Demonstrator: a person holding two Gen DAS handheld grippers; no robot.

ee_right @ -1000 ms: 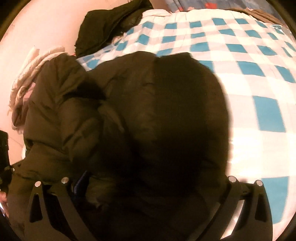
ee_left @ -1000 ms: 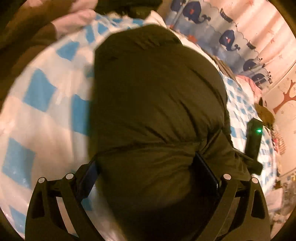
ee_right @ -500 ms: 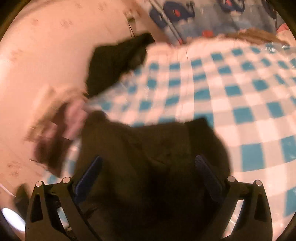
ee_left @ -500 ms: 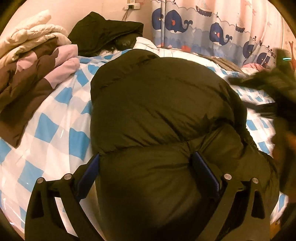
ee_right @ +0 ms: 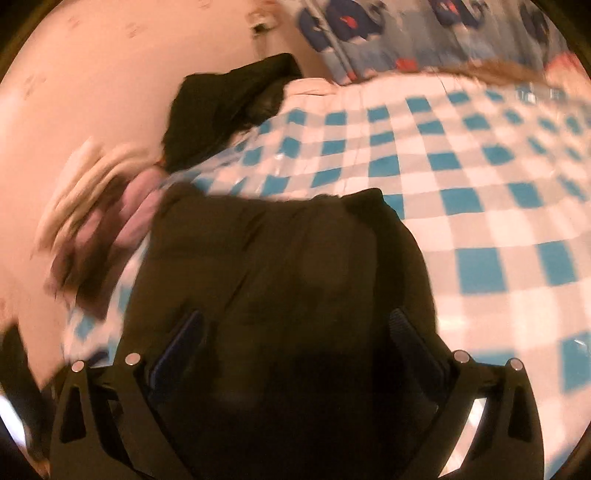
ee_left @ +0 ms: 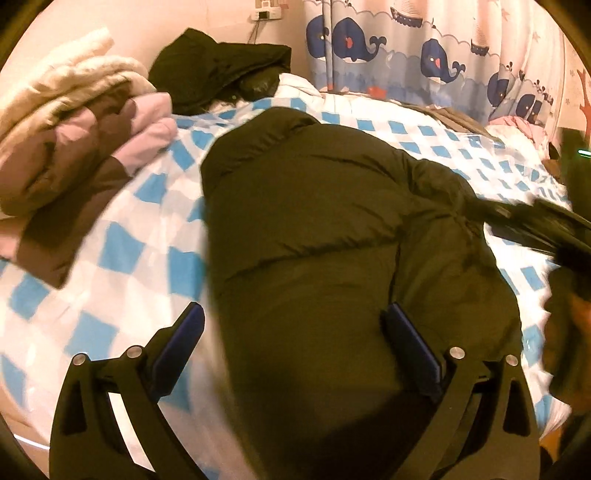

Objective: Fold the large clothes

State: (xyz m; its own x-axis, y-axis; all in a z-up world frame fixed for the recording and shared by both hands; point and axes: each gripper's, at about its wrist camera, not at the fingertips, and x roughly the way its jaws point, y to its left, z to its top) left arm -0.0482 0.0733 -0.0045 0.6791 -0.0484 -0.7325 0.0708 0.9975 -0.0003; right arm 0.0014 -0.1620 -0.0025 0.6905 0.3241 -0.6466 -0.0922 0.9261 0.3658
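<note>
Both my grippers pulled back from puffer jacket (ee_left: 314,229). Left gripper (ee_left: 291,343), right gripper (ee_right: 295,343) jaws spread, empty. Next: regrip jacket's near hem squarely.

Bed covered by a blue-and-white checked plastic-looking sheet (ee_left: 122,254), glossy in places. Behind it, a plain pinkish-beige wall (ee_left: 147,26) carrying a white socket plate (ee_left: 266,9) with a cable hanging down. To the right of the wall, a curtain printed with dark blue whales and sailboats (ee_left: 406,48) hangs to the mattress edge. At far right, a wall decal of a brown tree (ee_left: 586,92). Lighting is warm and yellowish throughout. The right wrist view is motion-blurred; it shows the same wall (ee_right: 110,74) and sheet (ee_right: 480,206).
</note>
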